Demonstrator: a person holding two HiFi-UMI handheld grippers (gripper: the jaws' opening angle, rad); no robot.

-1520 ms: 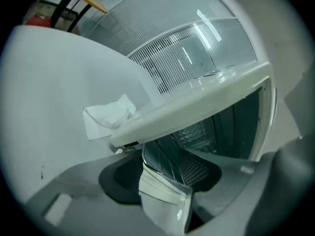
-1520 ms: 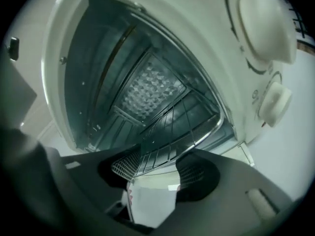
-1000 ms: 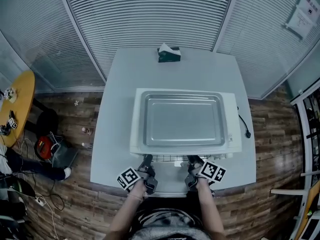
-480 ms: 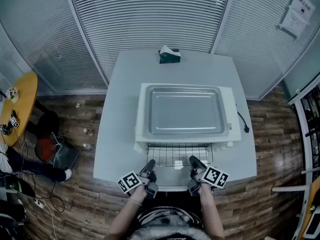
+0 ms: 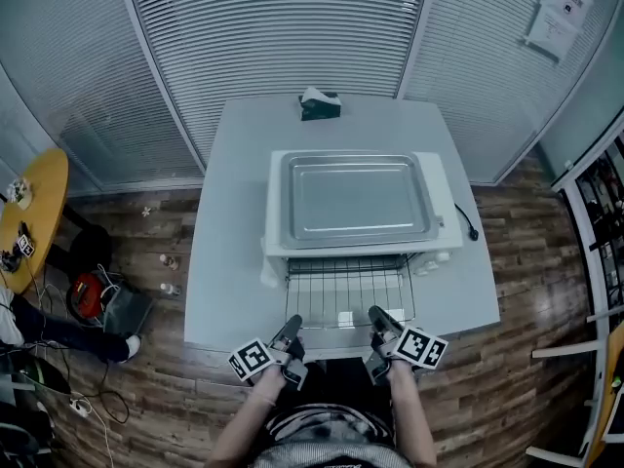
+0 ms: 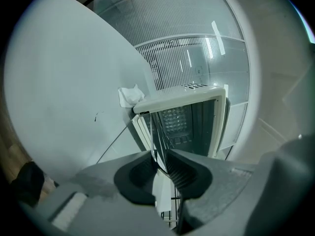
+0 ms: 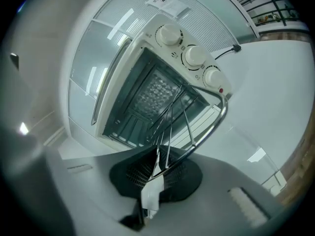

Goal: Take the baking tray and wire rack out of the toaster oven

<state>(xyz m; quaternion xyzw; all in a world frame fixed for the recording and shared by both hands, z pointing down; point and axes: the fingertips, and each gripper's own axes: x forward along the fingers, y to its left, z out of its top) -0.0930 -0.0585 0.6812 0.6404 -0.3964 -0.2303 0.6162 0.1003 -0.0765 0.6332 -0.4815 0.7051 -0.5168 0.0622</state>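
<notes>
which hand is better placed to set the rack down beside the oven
Probably left. Left gripper and right gripper both clamp the wire rack, but more bare table shows on the left; the cord lies right.

- Table (image 5: 222, 261), left side: bare from near corner to far corner; the widest passage.
- Right side: narrower strip, with a cable (image 5: 466, 222) lying near the right edge.
- Centre: toaster oven (image 5: 445, 203), with the baking tray (image 5: 356, 198) on its roof.
- Near edge, middle: blocked by the wire rack (image 5: 349, 291), which juts from the oven mouth.
- Far edge, middle: tissue box (image 5: 320, 105); the corners on either side are bare.
</notes>
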